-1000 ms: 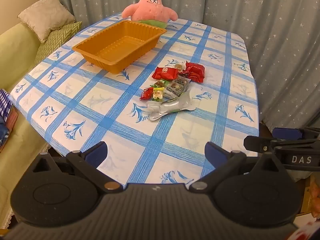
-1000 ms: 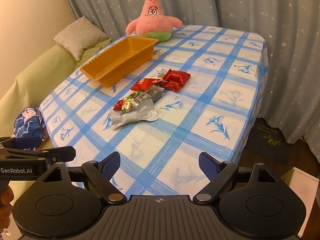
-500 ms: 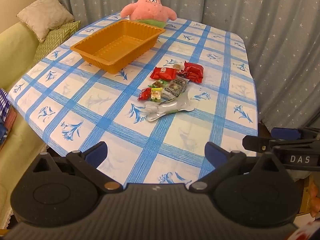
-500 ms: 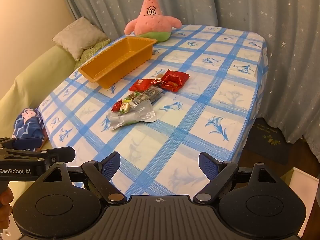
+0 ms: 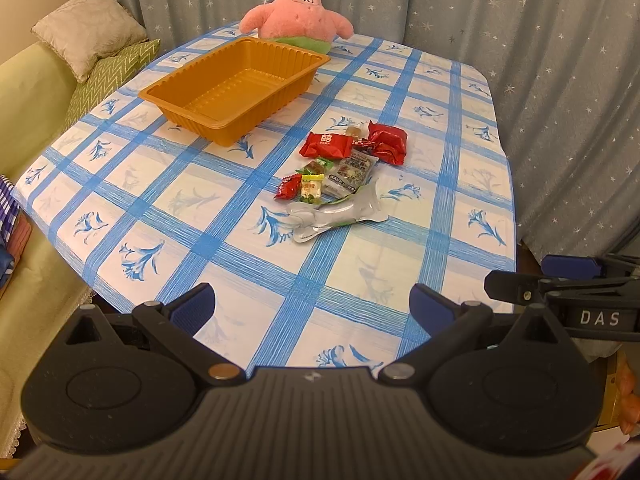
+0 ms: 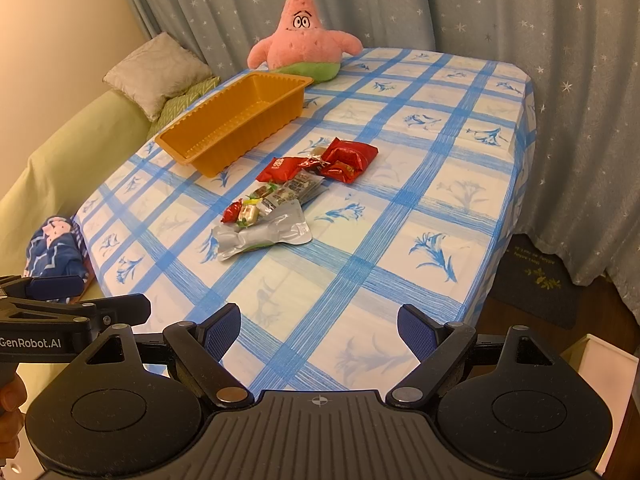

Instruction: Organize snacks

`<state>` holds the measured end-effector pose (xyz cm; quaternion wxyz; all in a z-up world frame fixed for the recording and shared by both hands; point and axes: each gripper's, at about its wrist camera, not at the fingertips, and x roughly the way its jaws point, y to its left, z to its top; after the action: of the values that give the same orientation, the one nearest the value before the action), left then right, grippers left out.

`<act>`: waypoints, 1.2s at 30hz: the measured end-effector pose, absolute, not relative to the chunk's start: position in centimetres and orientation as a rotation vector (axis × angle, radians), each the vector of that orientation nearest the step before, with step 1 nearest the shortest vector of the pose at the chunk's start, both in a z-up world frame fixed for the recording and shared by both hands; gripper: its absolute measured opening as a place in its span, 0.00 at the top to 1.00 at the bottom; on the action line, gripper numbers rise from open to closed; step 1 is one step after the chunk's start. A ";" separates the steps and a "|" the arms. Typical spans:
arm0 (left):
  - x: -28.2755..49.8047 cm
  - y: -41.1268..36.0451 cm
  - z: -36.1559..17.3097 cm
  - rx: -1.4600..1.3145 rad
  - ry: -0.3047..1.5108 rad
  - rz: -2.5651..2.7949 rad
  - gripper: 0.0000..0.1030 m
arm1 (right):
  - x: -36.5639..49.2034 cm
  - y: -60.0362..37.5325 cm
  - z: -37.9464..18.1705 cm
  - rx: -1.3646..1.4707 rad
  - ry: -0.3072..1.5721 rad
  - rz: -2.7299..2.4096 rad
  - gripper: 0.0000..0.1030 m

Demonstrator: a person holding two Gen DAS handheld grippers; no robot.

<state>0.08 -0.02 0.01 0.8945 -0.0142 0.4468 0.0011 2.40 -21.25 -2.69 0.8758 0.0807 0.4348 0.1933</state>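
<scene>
Holding both grippers over the near edge of the tabletop [image 5: 224, 208], I have the left gripper [image 5: 312, 304] spread wide with nothing between its blue pads, and the right gripper [image 6: 320, 330] spread just as wide and just as empty. Neither is close to anything yet.

The snacks sit in a loose pile well ahead of me, toward the middle of the checked cloth. Nearest is a silver pouch [image 6: 262, 234], lying flat and crinkled. Just behind it are small wrapped candies [image 6: 244, 212] and a flat printed packet [image 5: 352, 174], some overlapping. Farthest in the pile are two red packets [image 5: 326, 146], one touching the other's twisted end. The orange tray [image 5: 236, 88] stands empty, apart from the pile, to its far left, with a pink plush star [image 6: 302, 40] behind it.

I judge the step in hand is the first reach. I would start with the silver pouch, since it is nearest and partly covers the things behind it. It lies flat, so I should come in low and catch a raised, crumpled edge rather than press down on the middle. The left gripper has the shorter path to the tray, so it should carry while the right one stays clear. Foil may slip; I would close firmly before lifting.
</scene>
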 end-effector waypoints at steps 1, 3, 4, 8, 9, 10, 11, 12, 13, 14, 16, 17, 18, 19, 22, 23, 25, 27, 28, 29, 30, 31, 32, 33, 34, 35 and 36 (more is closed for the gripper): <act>0.1 0.0 0.0 -0.030 0.927 0.002 0.00 | 2.4 -21.3 -2.7 0.168 0.908 0.403 0.17; 0.1 0.0 0.0 -0.030 0.927 0.002 0.00 | 2.5 -21.3 -2.7 0.168 0.908 0.403 0.17; 0.1 0.0 0.0 -0.029 0.928 0.001 0.00 | 2.5 -21.3 -2.7 0.168 0.908 0.403 0.17; 0.1 0.0 0.0 -0.030 0.928 0.001 0.00 | 2.6 -21.3 -2.8 0.168 0.908 0.403 0.17; 0.1 0.0 0.0 -0.029 0.928 0.001 0.00 | 2.6 -21.3 -2.8 0.168 0.908 0.403 0.17; 0.1 0.0 0.0 -0.029 0.928 0.002 0.00 | 2.6 -21.3 -2.8 0.169 0.909 0.403 0.17; 0.1 0.0 0.0 -0.030 0.928 0.001 0.00 | 2.6 -21.3 -2.8 0.169 0.909 0.402 0.17; 0.1 0.0 0.0 -0.030 0.927 0.000 0.00 | 2.6 -21.3 -2.8 0.169 0.909 0.403 0.17; 0.1 0.0 0.0 -0.030 0.928 0.001 0.00 | 2.6 -21.3 -2.8 0.169 0.909 0.403 0.17; 0.1 0.0 0.0 -0.030 0.929 0.000 0.00 | 2.6 -21.3 -2.8 0.169 0.909 0.403 0.17; 0.1 0.0 0.0 -0.030 0.929 0.001 0.00 | 2.6 -21.3 -2.8 0.169 0.909 0.403 0.17; 0.1 0.0 0.0 -0.030 0.929 0.001 0.00 | 2.7 -21.3 -2.8 0.169 0.909 0.403 0.17; 0.1 0.0 0.0 -0.030 0.929 0.001 0.00 | 2.7 -21.3 -2.8 0.169 0.909 0.403 0.17; 0.1 0.0 0.0 -0.031 0.929 0.001 0.00 | 2.7 -21.3 -2.8 0.169 0.910 0.403 0.17; 0.1 0.0 0.0 -0.030 0.930 0.001 0.00 | 2.7 -21.3 -2.8 0.169 0.910 0.403 0.17; 0.1 0.0 0.0 -0.031 0.930 0.001 0.00 | 2.7 -21.3 -2.8 0.169 0.910 0.403 0.17; 0.1 0.0 0.0 -0.031 0.930 0.001 0.00 | 2.8 -21.3 -2.8 0.169 0.910 0.403 0.17; 0.1 0.0 0.0 -0.030 0.930 0.001 0.00 | 2.8 -21.3 -2.8 0.170 0.910 0.403 0.17; 0.1 0.0 0.0 -0.030 0.930 0.001 0.00 | 2.8 -21.3 -2.8 0.170 0.910 0.404 0.17; 0.1 0.0 0.0 -0.030 0.930 0.001 0.00 | 2.8 -21.3 -2.8 0.170 0.910 0.404 0.17; 0.1 0.0 0.0 -0.030 0.930 0.001 0.00 | 2.8 -21.3 -2.8 0.169 0.910 0.404 0.17; 0.1 0.0 0.0 -0.031 0.930 0.001 0.00 | 2.8 -21.3 -2.8 0.170 0.910 0.404 0.17; 0.1 0.0 0.0 -0.031 0.931 0.001 0.00 | 2.8 -21.3 -2.8 0.170 0.910 0.404 0.17; 0.1 0.0 0.0 -0.031 0.931 0.001 0.00 | 2.8 -21.2 -2.8 0.170 0.910 0.403 0.17; 0.1 0.0 0.0 -0.030 0.931 0.001 0.00 | 2.8 -21.2 -2.8 0.170 0.911 0.403 0.17; 0.1 0.0 0.0 -0.030 0.931 0.001 0.00 | 2.8 -21.2 -2.8 0.170 0.911 0.403 0.17; 0.1 0.0 0.0 -0.030 0.931 0.001 0.00 | 2.8 -21.2 -2.8 0.170 0.911 0.403 0.17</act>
<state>0.14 0.00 0.01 0.8935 -0.0147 0.4488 0.0004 2.85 -21.19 -2.82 0.8751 0.0815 0.4362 0.1931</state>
